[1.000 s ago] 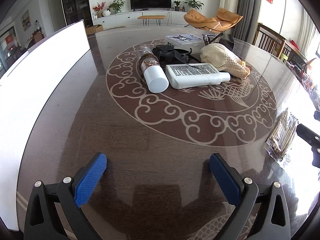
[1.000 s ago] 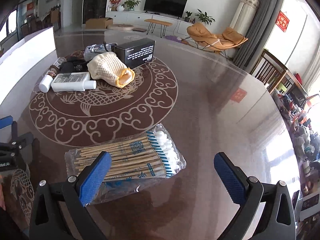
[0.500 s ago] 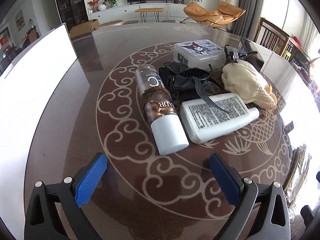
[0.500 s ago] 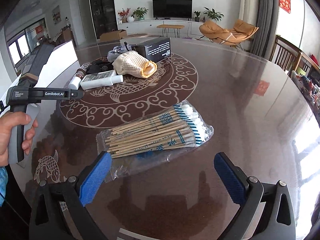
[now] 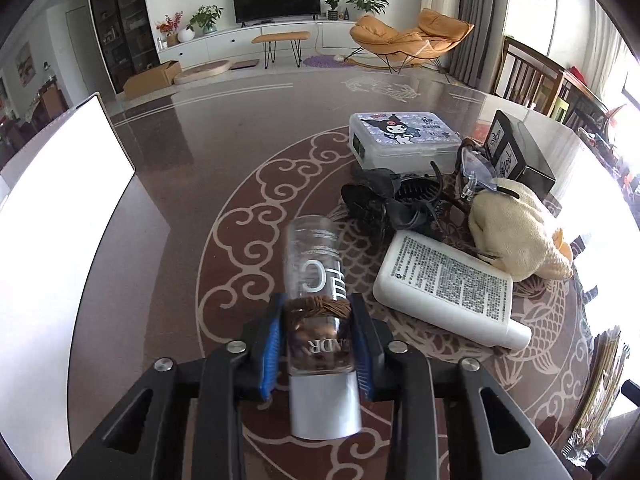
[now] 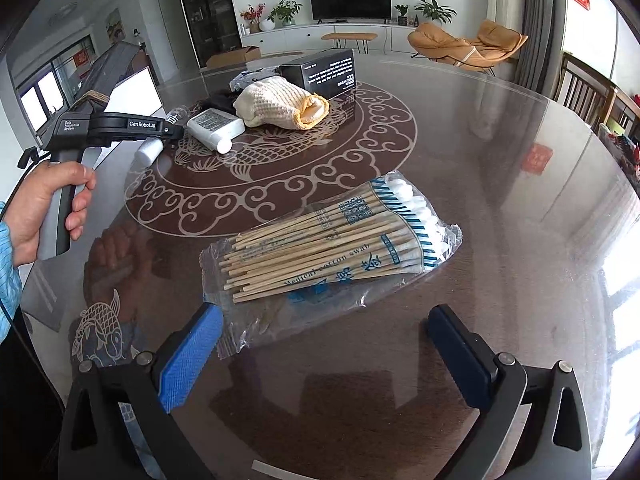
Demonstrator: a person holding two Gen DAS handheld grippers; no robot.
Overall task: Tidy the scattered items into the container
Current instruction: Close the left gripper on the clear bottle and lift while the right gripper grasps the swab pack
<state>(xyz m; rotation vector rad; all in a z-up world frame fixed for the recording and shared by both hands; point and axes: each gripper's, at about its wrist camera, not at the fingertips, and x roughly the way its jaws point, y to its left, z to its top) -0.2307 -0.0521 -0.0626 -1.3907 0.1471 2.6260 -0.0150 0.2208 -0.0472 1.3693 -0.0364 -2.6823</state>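
Left gripper fingers clamped on the clear bottle lying on the bench; smooth glass may slip on lifting. Right gripper fingers spread wide, empty, above the swab packet.

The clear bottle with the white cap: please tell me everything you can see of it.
The clear bottle is a slim cylinder of see-through plastic or glass with a white cap, brown twine wound around its middle and white lettering. It lies on its side on the patterned table, cap toward the camera. The left gripper is shut on it, blue pads pressing both sides.
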